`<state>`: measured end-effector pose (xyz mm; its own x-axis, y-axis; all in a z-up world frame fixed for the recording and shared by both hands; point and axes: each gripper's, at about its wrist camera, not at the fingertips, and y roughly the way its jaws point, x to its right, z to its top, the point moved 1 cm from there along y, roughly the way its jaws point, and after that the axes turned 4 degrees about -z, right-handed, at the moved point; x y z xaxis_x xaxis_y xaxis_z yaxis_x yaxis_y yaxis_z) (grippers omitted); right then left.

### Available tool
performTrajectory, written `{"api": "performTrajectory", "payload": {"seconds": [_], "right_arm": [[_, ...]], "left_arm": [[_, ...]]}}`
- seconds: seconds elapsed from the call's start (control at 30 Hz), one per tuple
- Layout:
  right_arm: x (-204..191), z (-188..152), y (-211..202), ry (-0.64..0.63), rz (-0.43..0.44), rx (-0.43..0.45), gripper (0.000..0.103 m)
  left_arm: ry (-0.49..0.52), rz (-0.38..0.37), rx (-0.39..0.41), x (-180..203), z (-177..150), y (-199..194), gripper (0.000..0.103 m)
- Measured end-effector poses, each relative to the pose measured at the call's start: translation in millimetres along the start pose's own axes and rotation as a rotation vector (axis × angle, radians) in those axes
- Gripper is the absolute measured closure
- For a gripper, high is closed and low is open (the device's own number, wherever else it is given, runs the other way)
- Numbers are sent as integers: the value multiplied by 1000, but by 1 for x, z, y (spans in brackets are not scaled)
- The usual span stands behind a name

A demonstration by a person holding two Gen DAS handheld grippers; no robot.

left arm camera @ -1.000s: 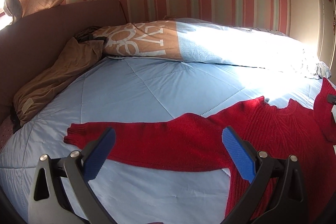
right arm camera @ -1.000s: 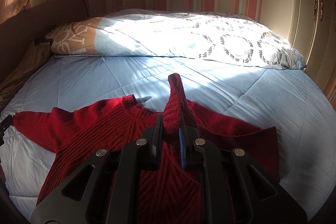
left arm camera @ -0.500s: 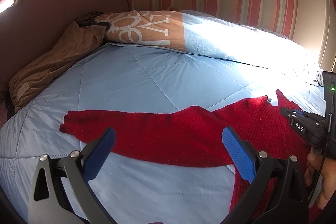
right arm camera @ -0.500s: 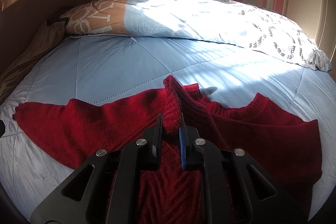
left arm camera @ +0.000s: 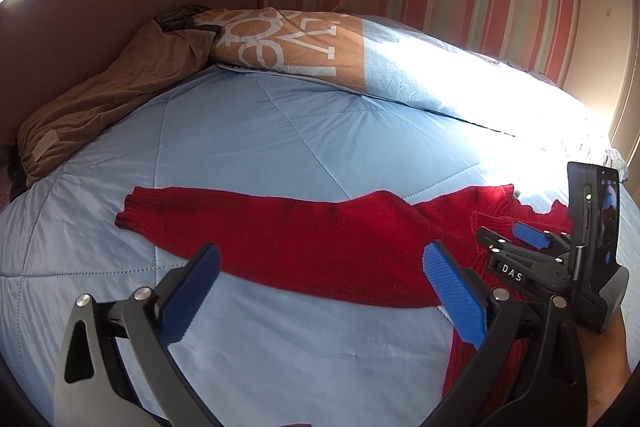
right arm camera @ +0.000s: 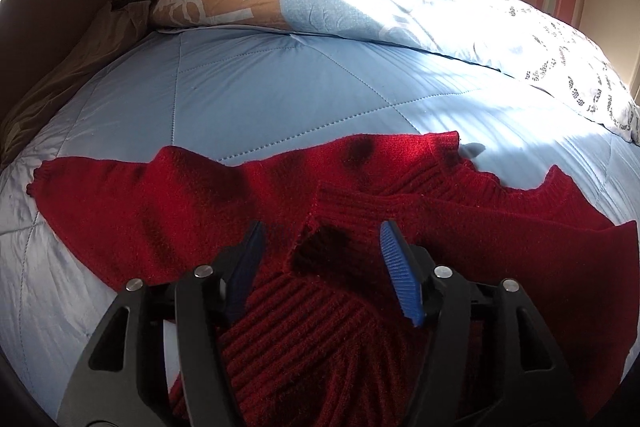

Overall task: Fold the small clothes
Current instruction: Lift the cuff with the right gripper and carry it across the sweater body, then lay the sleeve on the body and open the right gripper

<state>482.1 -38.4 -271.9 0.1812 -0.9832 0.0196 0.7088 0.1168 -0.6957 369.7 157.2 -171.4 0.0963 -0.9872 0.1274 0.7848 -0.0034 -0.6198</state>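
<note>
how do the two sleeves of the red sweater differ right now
The left sleeve lies stretched flat across the blue quilt, its cuff far from the body. The right sleeve is folded inward over the sweater's chest, its cuff lying between the open fingers of the right hand-held gripper. Both are the same red knit with ribbed cuffs.

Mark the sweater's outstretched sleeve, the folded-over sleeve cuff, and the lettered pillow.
outstretched sleeve (left arm camera: 248, 223), left wrist view, mid-length of sleeve
folded-over sleeve cuff (right arm camera: 344, 203), right wrist view, ribbed end
lettered pillow (left arm camera: 288, 39), left wrist view, tan printed part
</note>
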Motion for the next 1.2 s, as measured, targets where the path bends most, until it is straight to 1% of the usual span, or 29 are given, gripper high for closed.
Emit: {"api": "performTrajectory", "payload": {"seconds": [0.07,0.1,0.13,0.17,0.23,0.27,0.3,0.33,0.4,0.43,0.5,0.53,0.57,0.6,0.63,0.67,0.7,0.73,0.77,0.83,0.87,0.93,1.0,1.03,1.13,1.2], "right_arm": [[3,5,-12,21,14,40,40],[10,7,-17,52,-3,61,40],[19,9,-21,83,-42,76,40],[29,11,-22,105,-101,85,40],[44,11,-15,98,-249,64,40],[50,10,-7,95,-280,32,40],[53,9,3,92,-288,-13,40],[54,5,14,90,-279,-53,40],[43,-3,34,48,-231,-125,41],[35,-7,41,19,-232,-140,43],[27,-7,39,-5,-242,-118,47],[29,-5,35,10,-217,-102,50],[33,-2,26,44,-195,-63,46],[37,-1,17,64,-210,-24,42],[42,-1,9,71,-247,8,29],[47,-3,7,82,-271,17,18],[53,-6,16,92,-248,-36,16],[57,-12,29,97,-195,-119,21],[60,-17,31,114,-165,-127,22],[58,-17,14,102,-165,-46,21],[55,-16,6,94,-146,-19,21],[50,-12,-4,99,-107,-1,21],[47,-8,-17,116,-95,21,21],[45,-7,-24,123,-82,31,21],[35,-9,-49,105,-47,62,16],[27,-12,-65,81,-32,84,14]], "left_arm": [[-13,4,-7,-3,-3,0,1],[-17,6,-14,-5,-5,0,1],[-16,7,-15,-6,-6,1,1],[-13,10,-16,-6,-8,1,1],[-6,16,-24,-6,-10,1,1],[-8,14,-26,-5,-11,1,1],[-8,9,-27,-5,-12,0,1],[-4,5,-29,-3,-12,0,1],[6,1,-33,-1,-13,1,1],[9,0,-32,0,-14,0,1],[12,0,-35,1,-15,0,1],[12,0,-34,2,-16,0,1],[13,2,-32,2,-16,-1,1],[14,3,-31,1,-16,-1,1],[15,5,-33,1,-17,-1,1],[12,7,-32,0,-16,-1,1],[7,8,-31,-1,-16,0,1],[4,7,-31,-2,-16,0,1],[4,11,-31,-3,-15,0,1],[3,14,-30,-5,-15,0,1],[2,17,-28,-7,-14,0,1],[-4,12,-26,-12,-14,0,1],[-4,-15,-18,-19,-12,0,1],[1,-16,-9,-25,-11,-1,1],[-9,-5,10,-52,-8,-2,1],[-46,-6,-4,-75,-8,1,1]]}}
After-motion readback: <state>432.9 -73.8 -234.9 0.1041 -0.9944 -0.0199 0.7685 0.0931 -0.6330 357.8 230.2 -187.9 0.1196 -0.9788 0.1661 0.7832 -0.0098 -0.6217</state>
